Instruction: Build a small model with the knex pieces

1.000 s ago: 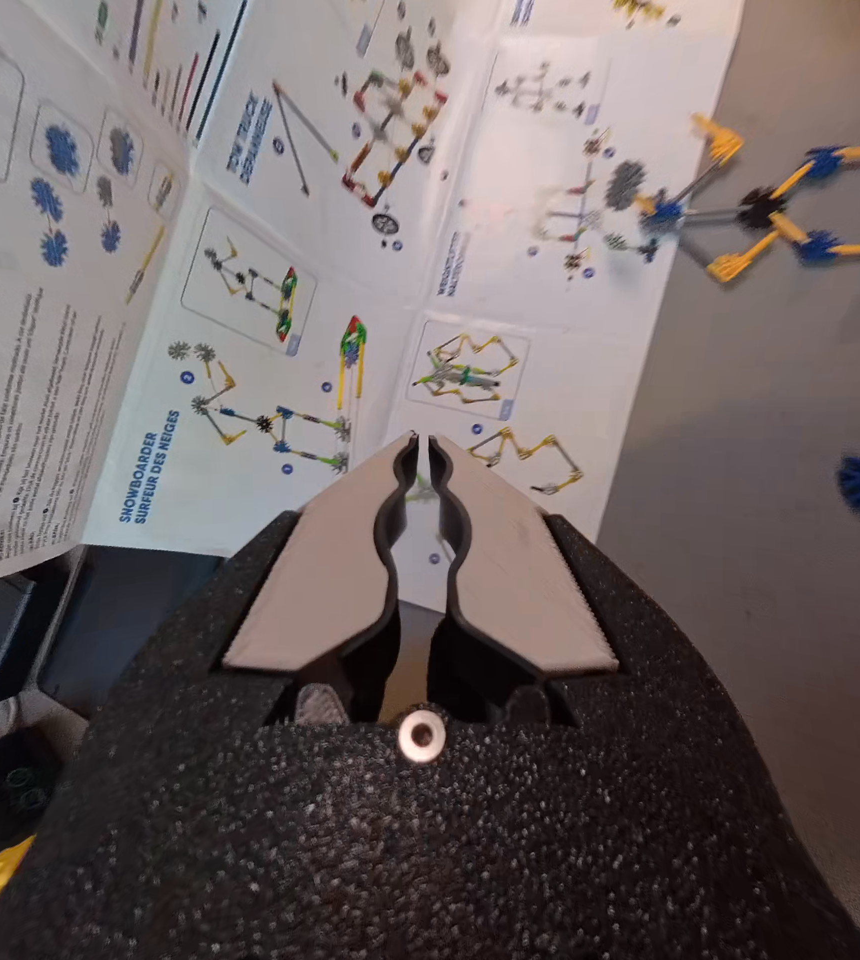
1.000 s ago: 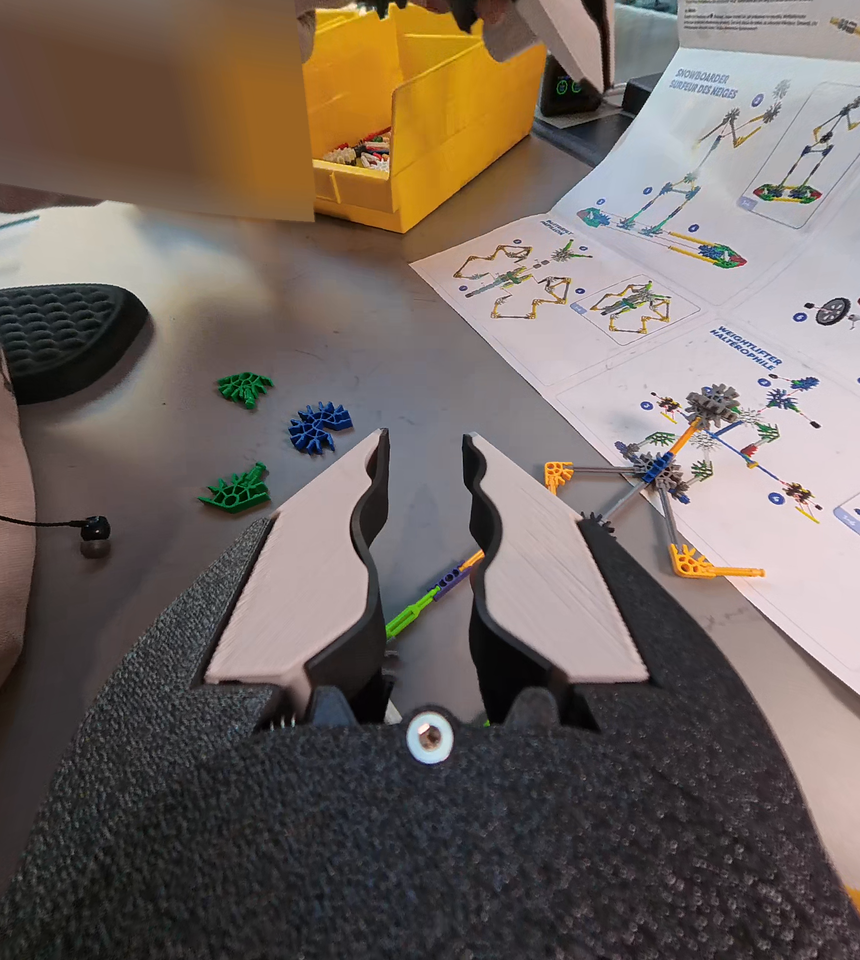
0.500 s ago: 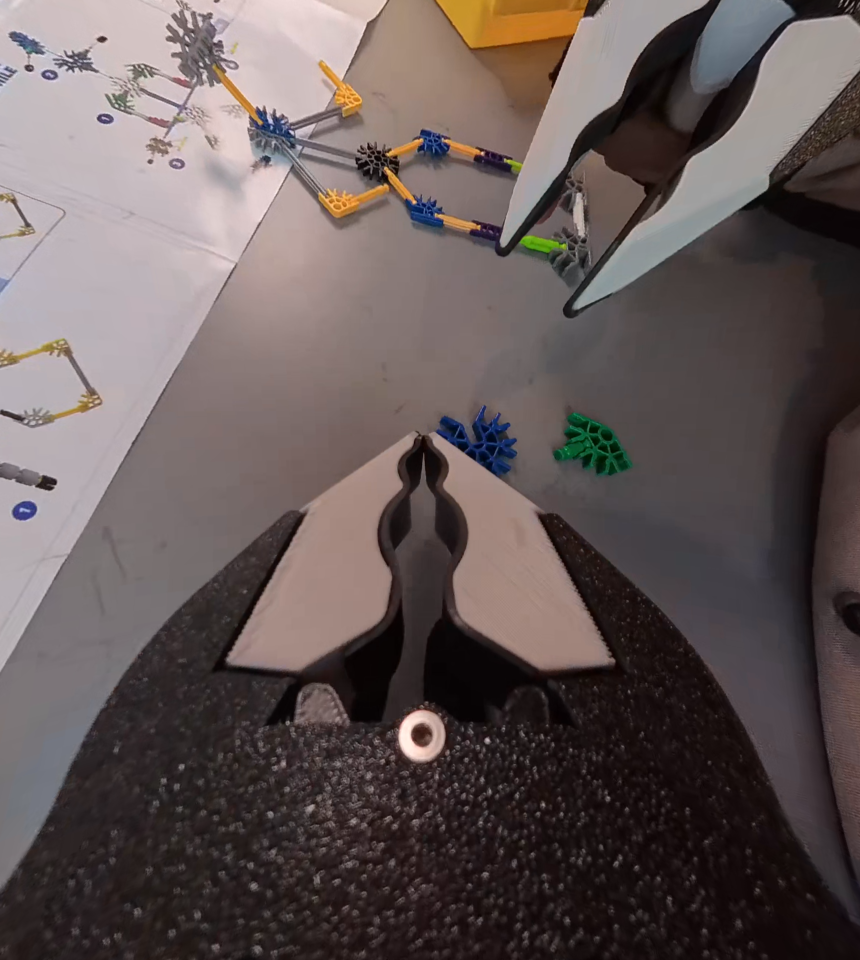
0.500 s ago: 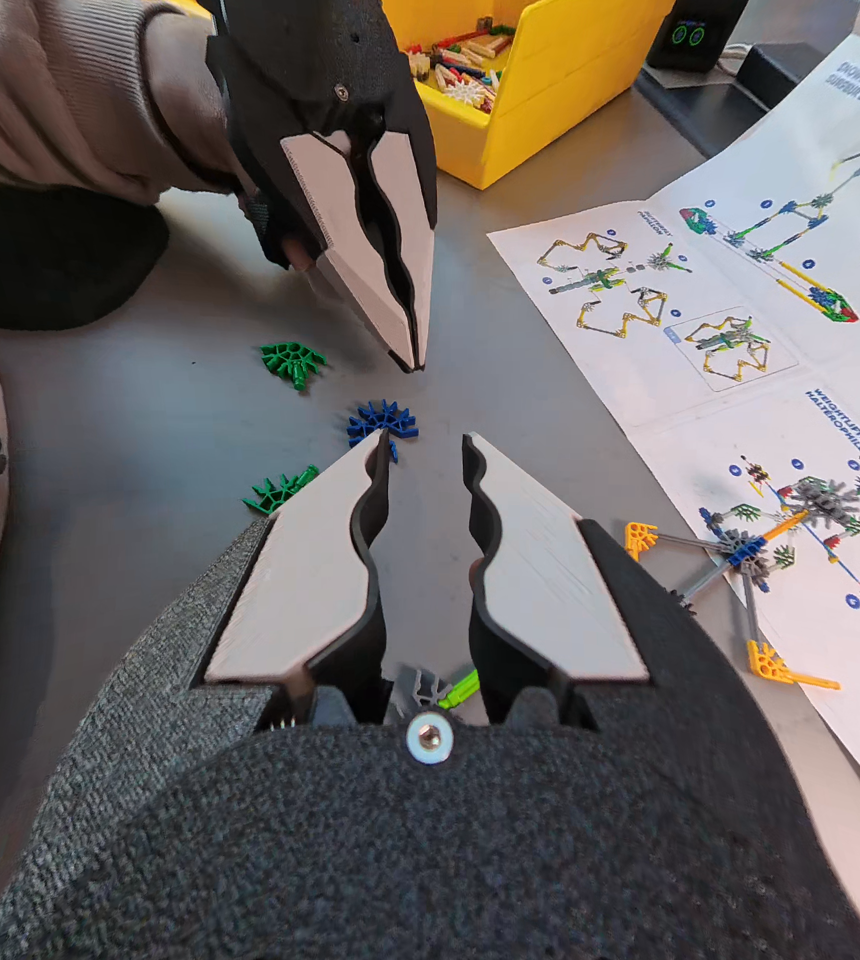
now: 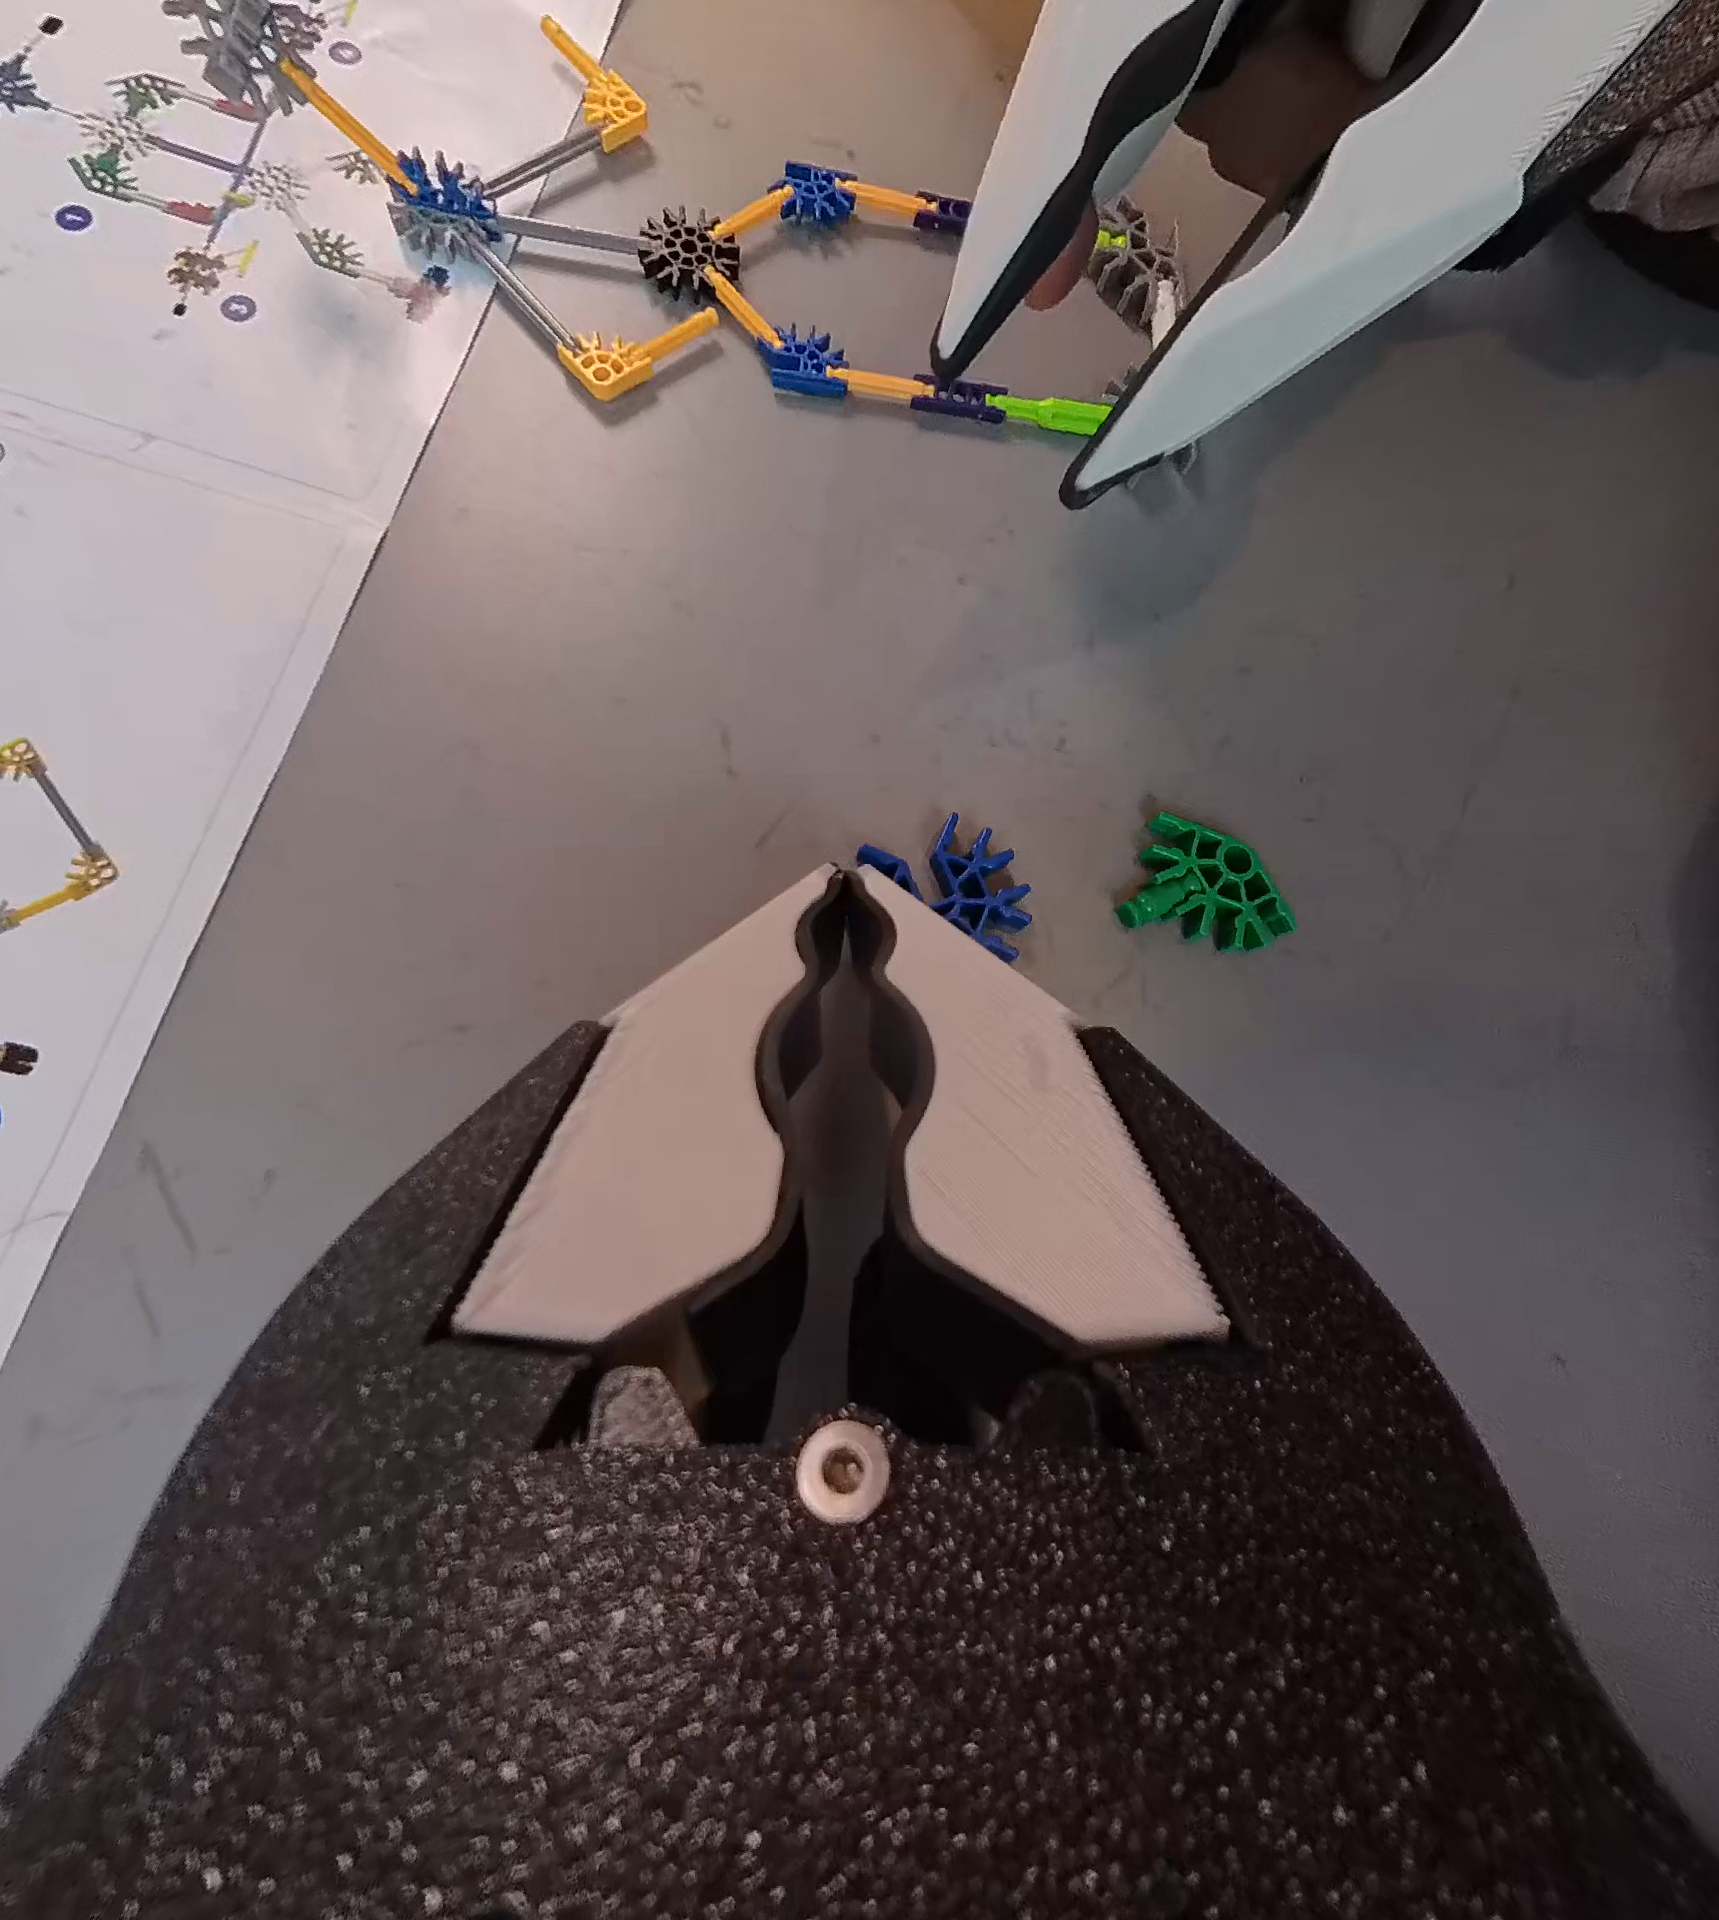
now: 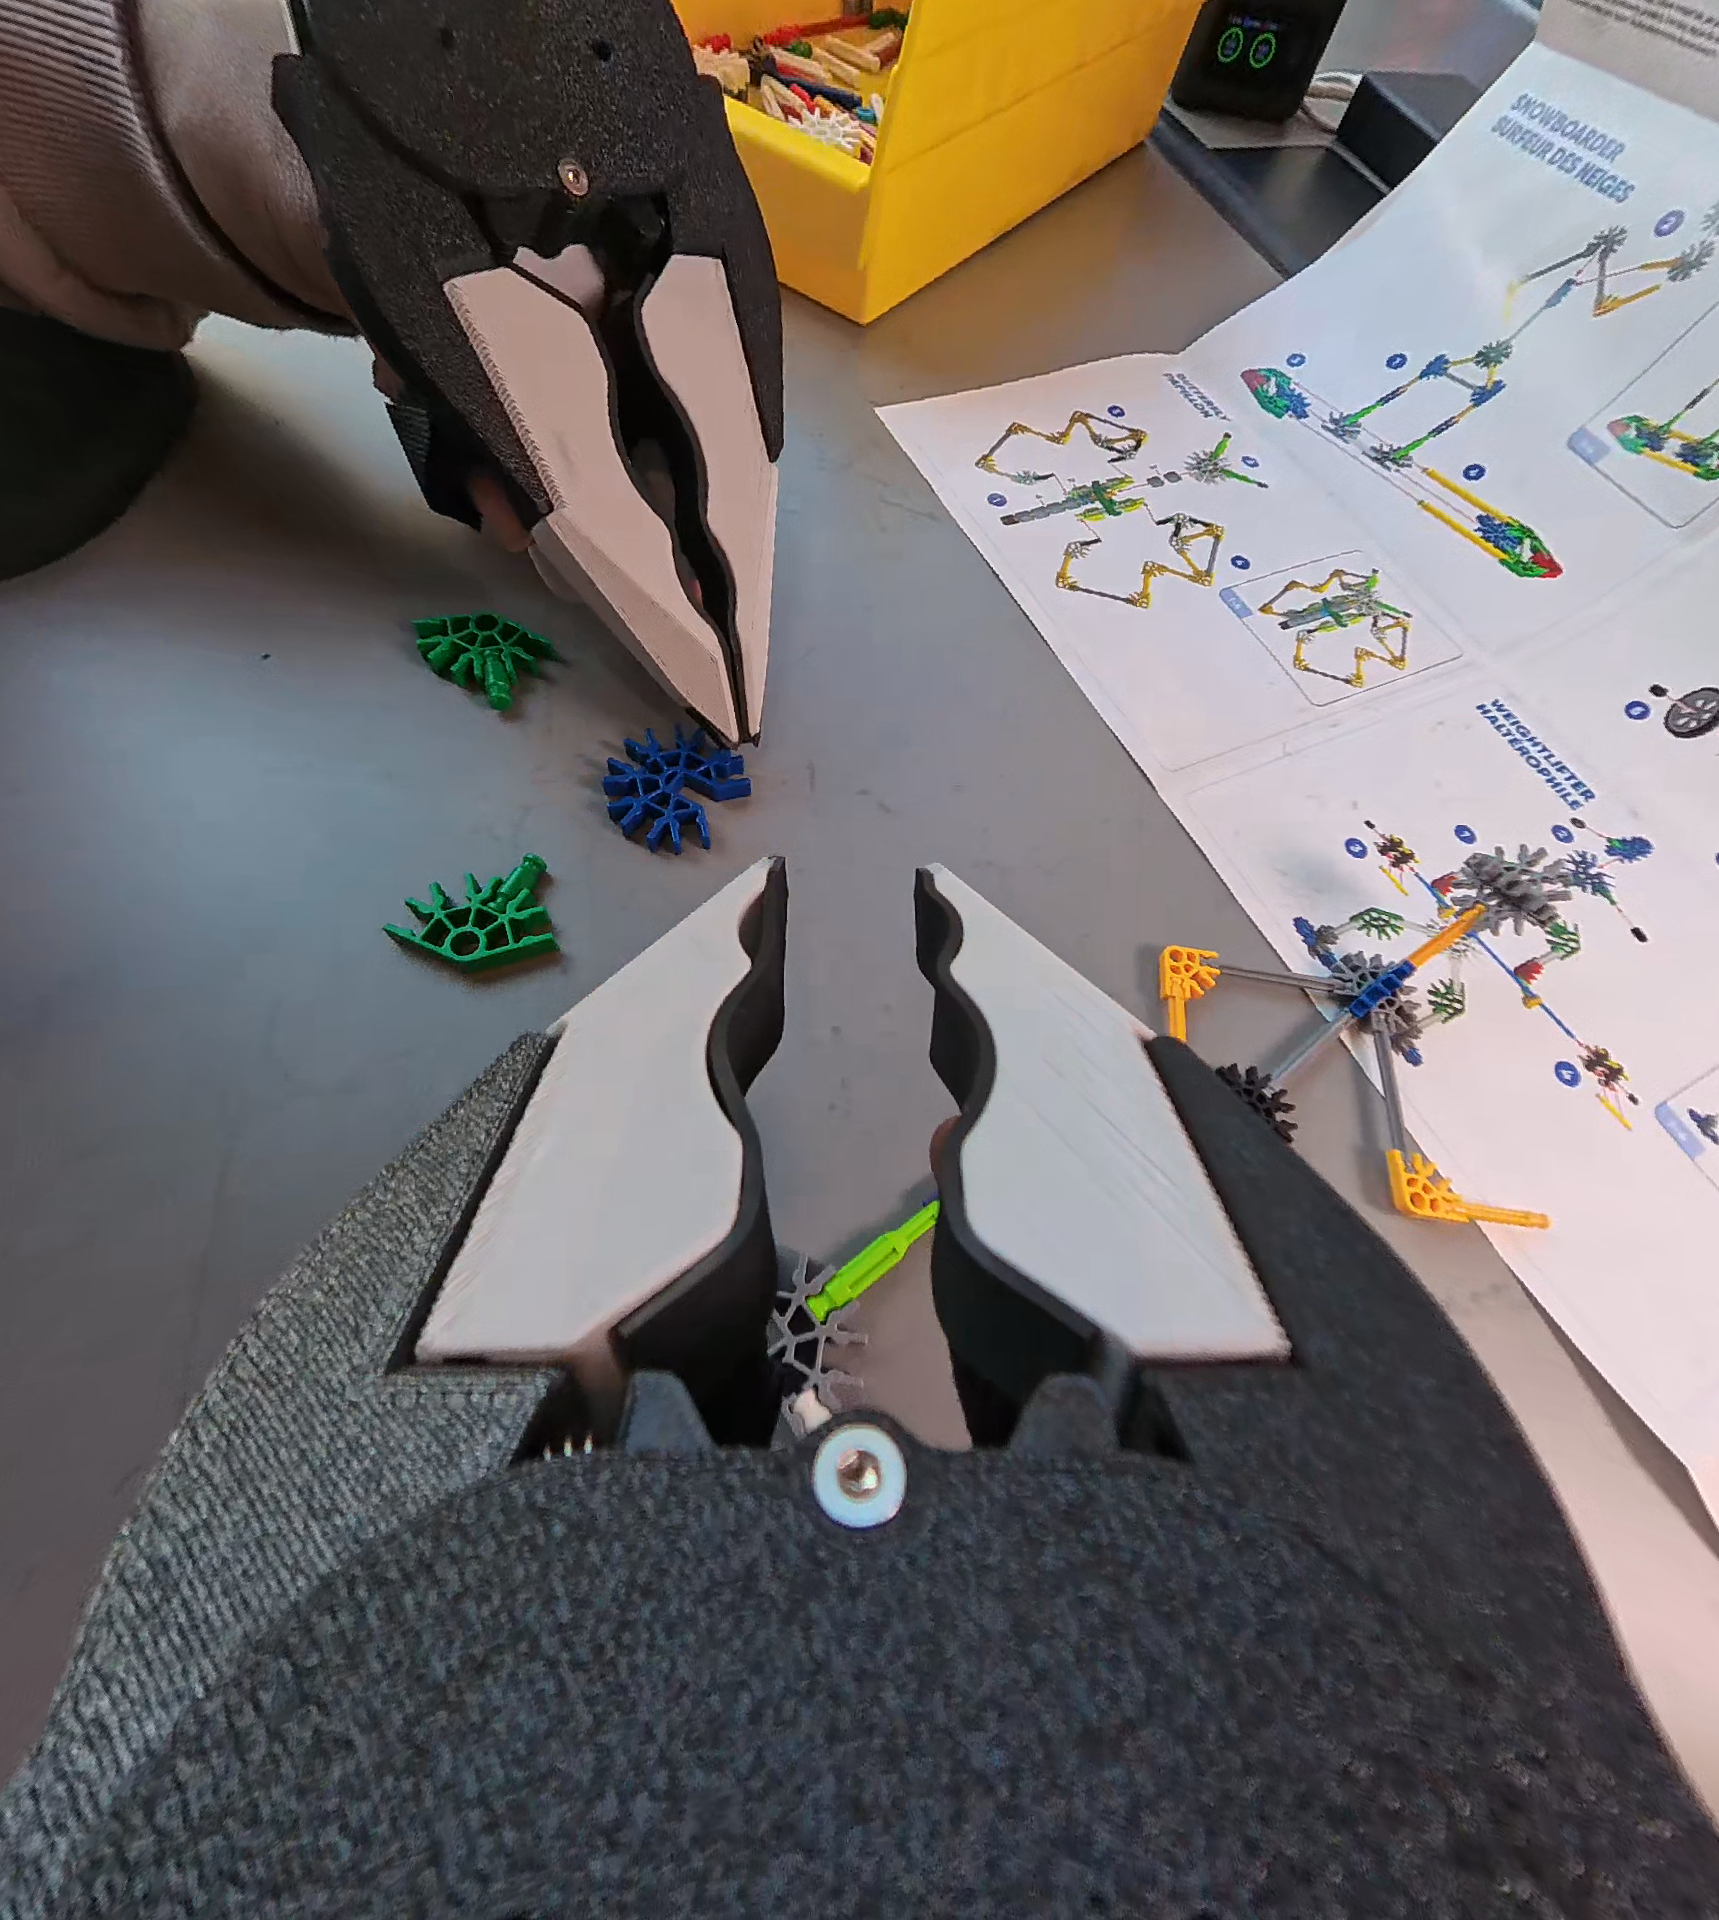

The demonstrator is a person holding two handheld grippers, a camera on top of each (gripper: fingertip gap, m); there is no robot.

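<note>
While left hand-held gripper (image 5: 842,883) clenched by blue connector (image 5: 974,891), right (image 6: 850,883) released; yellow bin (image 6: 990,135) right-view only.

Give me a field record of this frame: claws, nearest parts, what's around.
left claw: shut, empty, tips beside the blue snowflake connector
right claw: open, astride the lime rod at the end of the rod-and-connector figure
loose parts: two green fan connectors on the grey table
paper: instruction sheet, figure's far end lies on it
behind: yellow bin of parts
</note>
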